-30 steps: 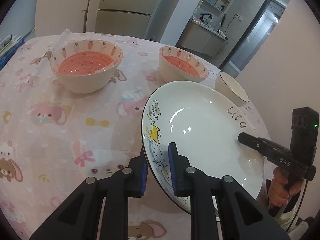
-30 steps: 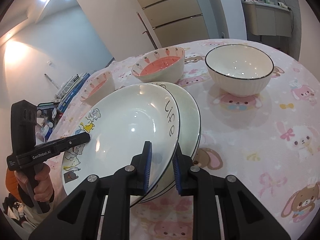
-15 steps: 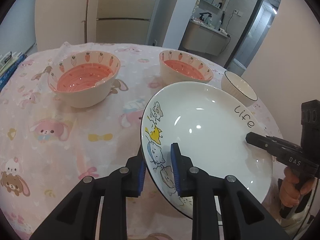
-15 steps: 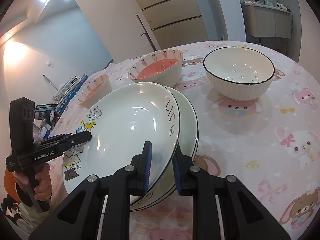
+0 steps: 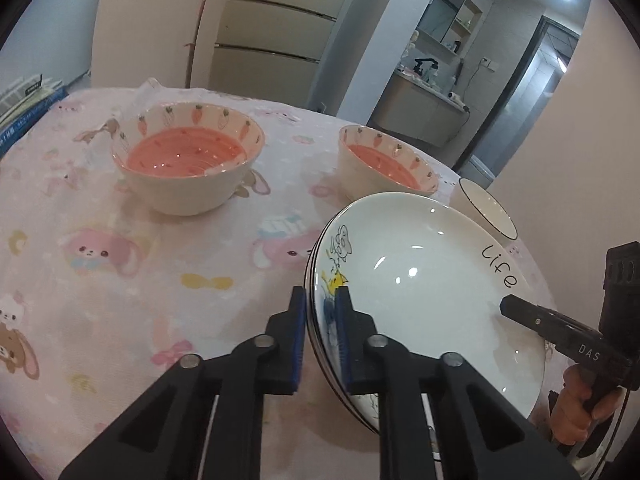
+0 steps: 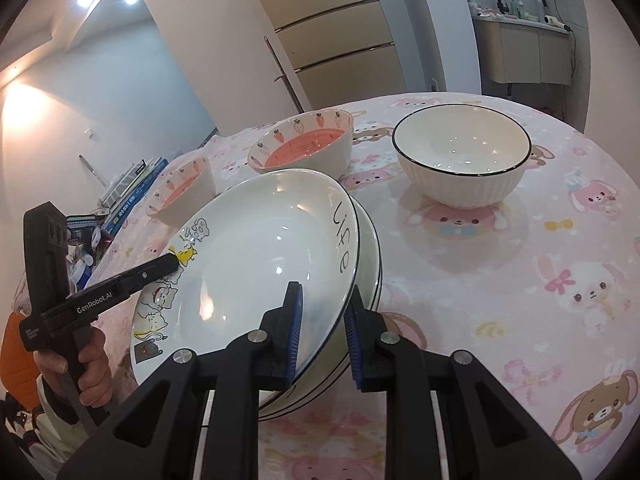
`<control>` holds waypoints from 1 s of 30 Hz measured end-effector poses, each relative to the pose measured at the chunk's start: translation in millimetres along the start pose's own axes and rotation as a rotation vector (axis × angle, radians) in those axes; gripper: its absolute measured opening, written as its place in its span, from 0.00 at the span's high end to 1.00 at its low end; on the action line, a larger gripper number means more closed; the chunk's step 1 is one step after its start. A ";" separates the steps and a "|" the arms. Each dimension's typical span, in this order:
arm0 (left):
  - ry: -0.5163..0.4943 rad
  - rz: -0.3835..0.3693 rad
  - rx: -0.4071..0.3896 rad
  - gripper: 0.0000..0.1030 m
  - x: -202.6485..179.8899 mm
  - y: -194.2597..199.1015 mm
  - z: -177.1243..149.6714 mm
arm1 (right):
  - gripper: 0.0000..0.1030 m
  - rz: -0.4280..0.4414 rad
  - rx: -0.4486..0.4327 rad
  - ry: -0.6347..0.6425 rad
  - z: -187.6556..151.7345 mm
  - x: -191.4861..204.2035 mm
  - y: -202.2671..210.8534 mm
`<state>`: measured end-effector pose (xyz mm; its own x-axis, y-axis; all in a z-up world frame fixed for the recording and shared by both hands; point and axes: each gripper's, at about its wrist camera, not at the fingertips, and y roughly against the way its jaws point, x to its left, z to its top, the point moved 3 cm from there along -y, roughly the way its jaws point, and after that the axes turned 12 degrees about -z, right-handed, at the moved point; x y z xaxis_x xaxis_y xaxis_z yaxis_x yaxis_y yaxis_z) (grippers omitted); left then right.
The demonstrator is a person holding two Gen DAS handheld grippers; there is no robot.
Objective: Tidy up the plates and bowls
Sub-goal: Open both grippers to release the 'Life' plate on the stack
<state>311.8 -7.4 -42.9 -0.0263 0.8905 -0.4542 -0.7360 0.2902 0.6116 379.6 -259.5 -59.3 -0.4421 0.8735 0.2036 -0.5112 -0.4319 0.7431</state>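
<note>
A white plate with cartoon animals and the word "Life" (image 5: 420, 280) (image 6: 260, 248) lies on top of a second white plate (image 6: 370, 248) on the pink table. My left gripper (image 5: 320, 320) straddles its near rim, jaws slightly apart. My right gripper (image 6: 322, 330) straddles the opposite rim, its jaws a little wider than the rim. Each gripper shows in the other's view, the right gripper (image 5: 508, 306) and the left gripper (image 6: 174, 262). Two carrot-pattern bowls with pink insides (image 5: 188, 160) (image 5: 384, 164) and a white black-rimmed bowl (image 6: 460, 160) stand beyond.
The round table has a pink bunny-print cloth (image 5: 120, 264). Books (image 6: 132, 196) lie off its far left edge. A cabinet and a doorway stand behind the table. The table edge runs close on the right in the left wrist view.
The cartoon plate has come down from a tilted hold onto the second plate. Both grippers' jaws have loosened on its rim.
</note>
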 end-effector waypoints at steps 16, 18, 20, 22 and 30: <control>-0.080 0.061 -0.002 0.87 -10.0 -2.3 -4.6 | 0.81 -0.135 -0.040 0.042 -1.7 12.1 5.2; -0.080 0.060 -0.003 0.87 -10.2 -2.0 -4.8 | 0.81 -0.145 -0.048 0.045 -2.0 12.1 5.2; -0.081 0.063 -0.007 0.87 -10.2 -1.8 -5.0 | 0.81 -0.170 -0.064 0.058 -2.6 14.2 5.0; -0.083 0.065 -0.014 0.87 -10.9 -1.5 -6.0 | 0.81 -0.203 -0.089 0.077 -4.8 17.2 5.0; -0.069 0.053 -0.033 0.87 -11.5 -0.2 -8.6 | 0.81 -0.247 -0.142 0.091 -9.2 22.1 7.3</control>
<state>306.4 -20.7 -43.4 -0.0202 0.9265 -0.3757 -0.7571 0.2313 0.6110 359.2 -245.5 -55.2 -0.3521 0.9353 -0.0352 -0.7071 -0.2411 0.6648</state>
